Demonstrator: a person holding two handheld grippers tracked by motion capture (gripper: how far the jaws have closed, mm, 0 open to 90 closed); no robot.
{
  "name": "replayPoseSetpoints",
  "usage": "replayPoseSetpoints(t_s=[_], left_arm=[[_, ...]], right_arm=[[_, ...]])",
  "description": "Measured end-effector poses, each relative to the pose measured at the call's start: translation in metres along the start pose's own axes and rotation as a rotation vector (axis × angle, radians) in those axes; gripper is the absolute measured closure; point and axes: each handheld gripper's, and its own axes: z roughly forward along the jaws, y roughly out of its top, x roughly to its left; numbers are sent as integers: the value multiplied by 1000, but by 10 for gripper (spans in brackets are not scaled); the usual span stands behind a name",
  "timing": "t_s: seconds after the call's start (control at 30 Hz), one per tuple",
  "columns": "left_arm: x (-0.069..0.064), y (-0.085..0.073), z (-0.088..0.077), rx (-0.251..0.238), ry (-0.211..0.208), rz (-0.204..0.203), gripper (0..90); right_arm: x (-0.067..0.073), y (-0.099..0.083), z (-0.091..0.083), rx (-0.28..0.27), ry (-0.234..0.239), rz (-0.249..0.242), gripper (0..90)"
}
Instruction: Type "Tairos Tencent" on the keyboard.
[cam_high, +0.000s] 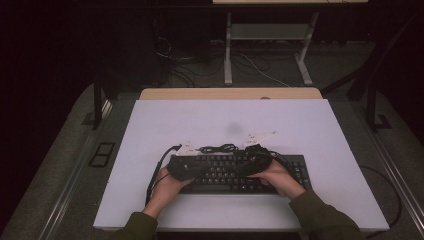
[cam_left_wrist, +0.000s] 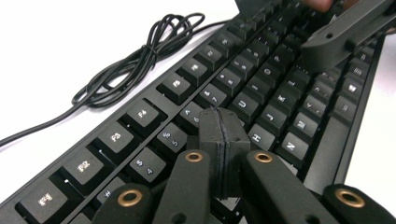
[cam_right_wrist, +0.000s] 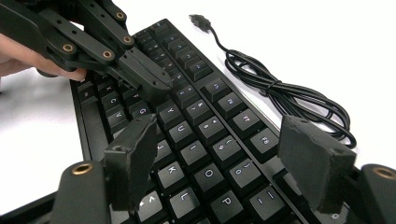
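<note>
A black keyboard (cam_high: 235, 175) lies on the white table top (cam_high: 225, 120), near its front edge. Its black cable (cam_high: 220, 148) is coiled just behind it, the plug (cam_right_wrist: 198, 19) lying loose on the white surface. My left gripper (cam_high: 192, 169) hovers over the keyboard's left half. Its jaws are shut pad to pad (cam_left_wrist: 223, 120) with nothing between them, tips just above the number and letter keys (cam_left_wrist: 243, 105). My right gripper (cam_high: 250, 164) is over the right half and stands open (cam_right_wrist: 219, 135), its pads (cam_right_wrist: 133, 158) apart above the keys. The left gripper (cam_right_wrist: 149, 77) points at the keys beyond it.
Bare white surface lies behind and beside the keyboard. A wooden desk edge (cam_high: 230, 93) runs along the back. Beyond it are a desk frame's legs (cam_high: 228, 50) and loose cables (cam_high: 260, 65) on the dark floor. Both forearms reach in from the near edge.
</note>
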Motion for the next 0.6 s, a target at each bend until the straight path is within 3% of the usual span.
replayPoseSetpoints(t_s=[0.27, 0.6], left_arm=[[0, 2, -4, -16, -7, -3, 872], [-1, 1, -14, -36, -11, -12, 748]], right_arm=[[-1, 0, -1, -4, 4, 4, 276], [0, -5, -13, -17, -12, 4, 260]])
